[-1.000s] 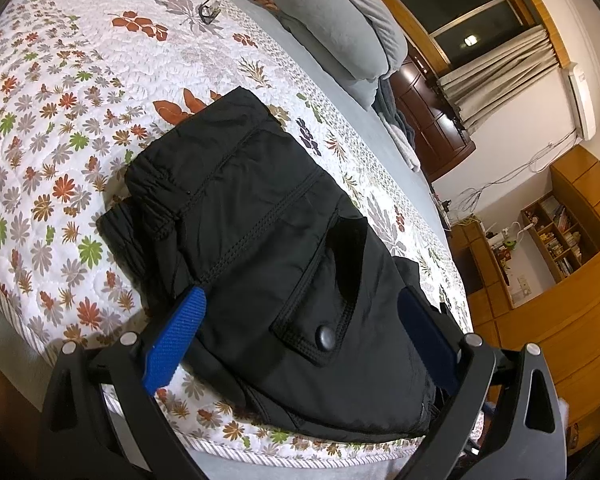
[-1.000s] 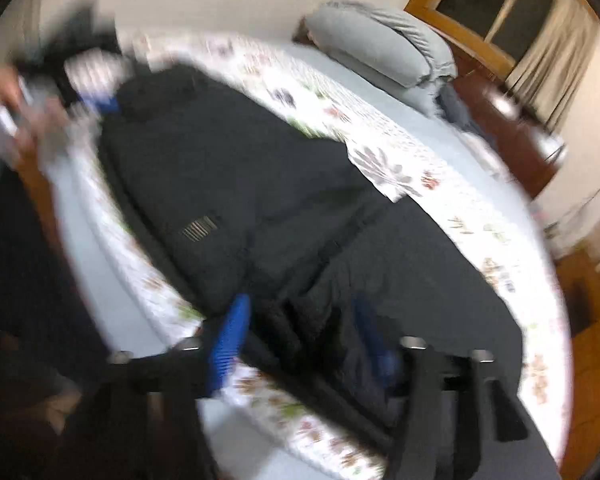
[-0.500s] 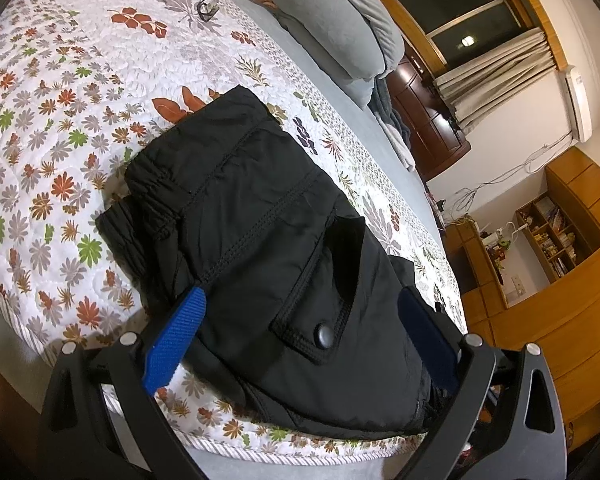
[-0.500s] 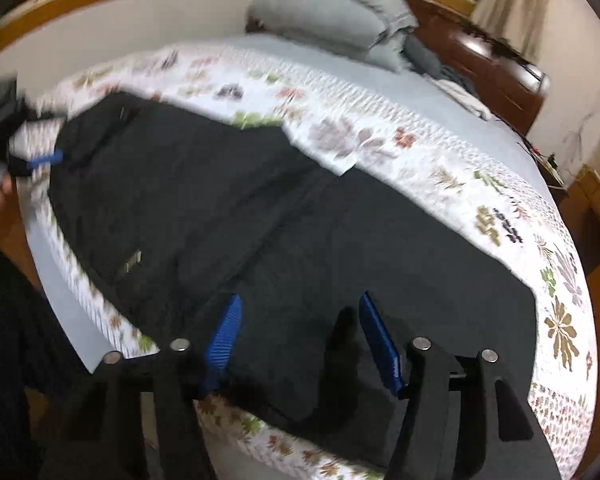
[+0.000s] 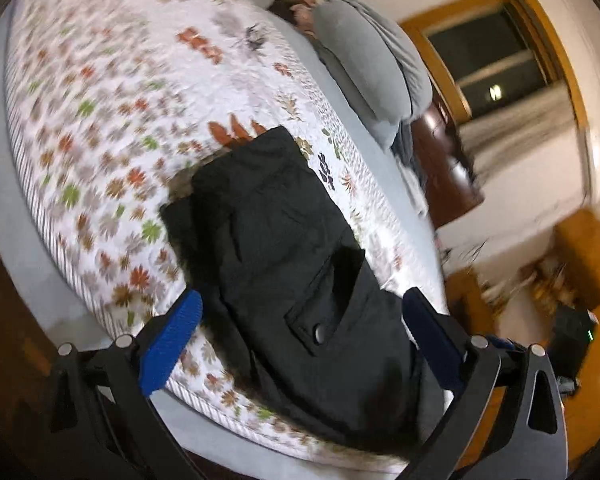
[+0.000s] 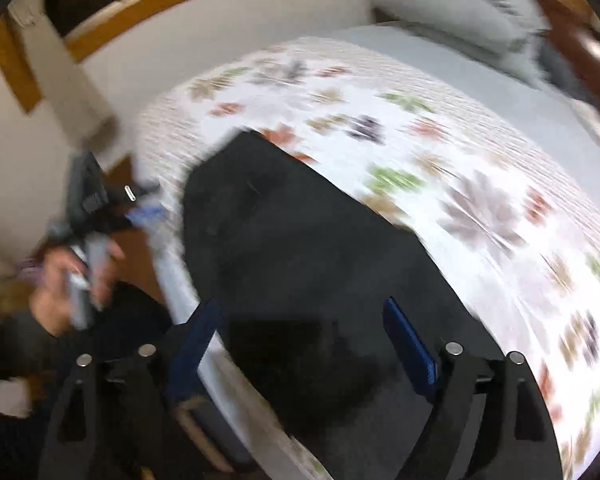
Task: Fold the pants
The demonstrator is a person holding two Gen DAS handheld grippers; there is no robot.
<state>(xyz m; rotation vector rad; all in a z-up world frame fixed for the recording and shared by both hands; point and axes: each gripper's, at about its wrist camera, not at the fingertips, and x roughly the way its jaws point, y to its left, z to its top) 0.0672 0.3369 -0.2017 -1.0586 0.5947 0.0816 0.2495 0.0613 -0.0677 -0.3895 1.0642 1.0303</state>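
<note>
Black pants [image 5: 284, 248] lie on the flowered quilt [image 5: 100, 92] near the bed's front edge, with a buttoned pocket flap [image 5: 320, 332] facing up. My left gripper [image 5: 300, 316] is open and empty, its blue fingers straddling the pants from above. In the blurred right wrist view the pants [image 6: 300, 248] stretch across the quilt [image 6: 440, 152]. My right gripper [image 6: 304, 320] is open and empty over the dark cloth. The left gripper [image 6: 140, 212] shows there at the left, held in a hand.
Grey pillows [image 5: 372, 64] are stacked at the head of the bed. A dark wooden cabinet [image 5: 444, 168] and a window with curtains [image 5: 512, 64] stand beyond. The bed's grey edge [image 5: 32, 264] drops to a wooden floor. Wooden furniture [image 5: 580, 248] is at the right.
Both grippers have pulled back from the pants and both views are now motion-blurred. The right gripper has swung left towards the waist end. The pants lie where they were.
</note>
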